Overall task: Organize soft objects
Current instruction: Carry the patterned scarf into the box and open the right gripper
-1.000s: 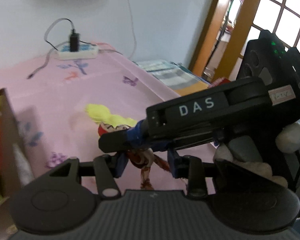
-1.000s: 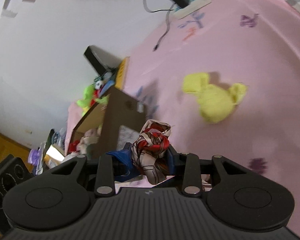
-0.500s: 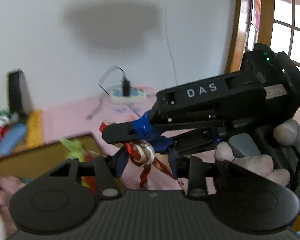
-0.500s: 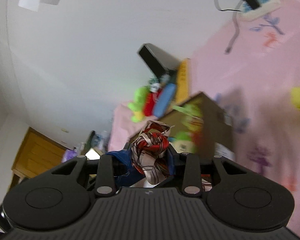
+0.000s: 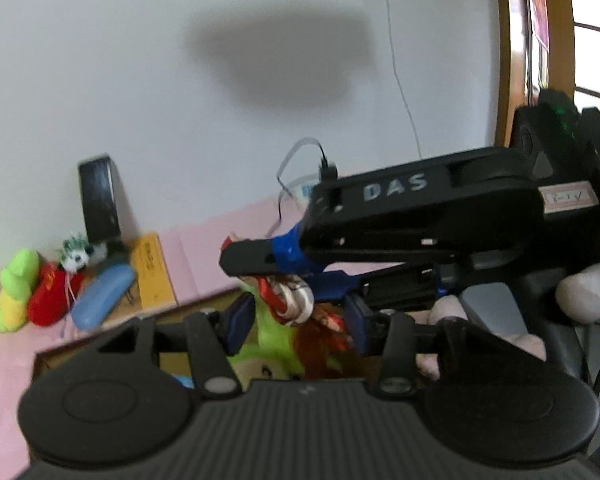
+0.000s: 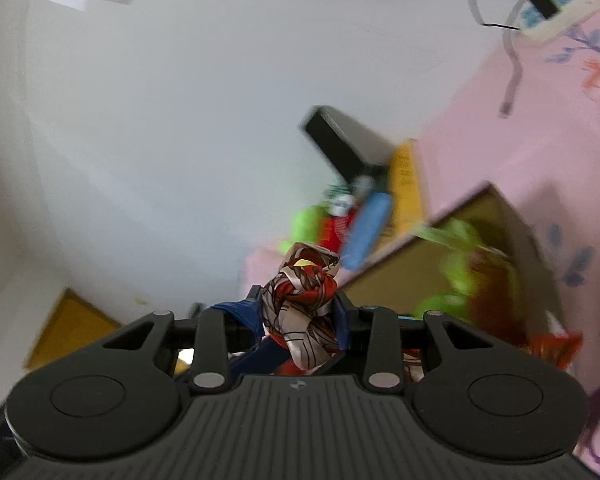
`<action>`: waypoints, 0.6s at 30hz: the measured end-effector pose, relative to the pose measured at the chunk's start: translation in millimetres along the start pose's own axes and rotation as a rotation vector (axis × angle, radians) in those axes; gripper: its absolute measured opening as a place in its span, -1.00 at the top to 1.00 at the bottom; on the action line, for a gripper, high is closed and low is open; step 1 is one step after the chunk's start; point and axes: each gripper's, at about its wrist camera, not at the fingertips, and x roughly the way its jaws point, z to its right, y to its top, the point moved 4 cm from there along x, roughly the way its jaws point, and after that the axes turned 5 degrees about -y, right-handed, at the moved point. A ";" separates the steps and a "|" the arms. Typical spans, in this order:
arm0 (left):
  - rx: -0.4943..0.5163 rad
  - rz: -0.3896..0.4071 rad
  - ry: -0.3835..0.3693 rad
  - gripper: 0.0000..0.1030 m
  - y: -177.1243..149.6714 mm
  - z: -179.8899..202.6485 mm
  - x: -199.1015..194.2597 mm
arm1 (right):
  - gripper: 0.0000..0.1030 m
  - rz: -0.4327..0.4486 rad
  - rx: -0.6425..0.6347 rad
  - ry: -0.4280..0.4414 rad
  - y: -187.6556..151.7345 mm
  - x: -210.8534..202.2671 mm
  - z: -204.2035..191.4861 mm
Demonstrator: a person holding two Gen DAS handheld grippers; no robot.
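Both grippers have swung from the pink bedsheet to the open brown cardboard box (image 6: 496, 216), carrying the knotted red-and-white silky scarf (image 6: 306, 308) above its near edge. The right gripper (image 6: 300, 316) pinches the knot; the left gripper (image 5: 296, 316) is opening, scarf between its jaws. Judged best: centre it over the box's plush green toy (image 6: 460, 264) before letting the slippery fabric drop.

Scarf (image 6: 304, 300) red-and-white patterned; bedsheet (image 6: 540, 128) pink with purple motifs; box (image 6: 512, 216) brown.
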 end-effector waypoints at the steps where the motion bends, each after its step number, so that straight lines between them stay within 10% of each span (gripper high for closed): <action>1: -0.004 -0.017 -0.009 0.16 -5.5 -2.0 5.4 | 0.64 0.012 -0.008 -0.034 -2.7 -1.6 4.0; 18: -0.125 -0.210 -0.159 0.17 -46.8 -27.8 48.9 | 0.59 -0.064 -0.248 -0.431 -27.4 4.5 9.7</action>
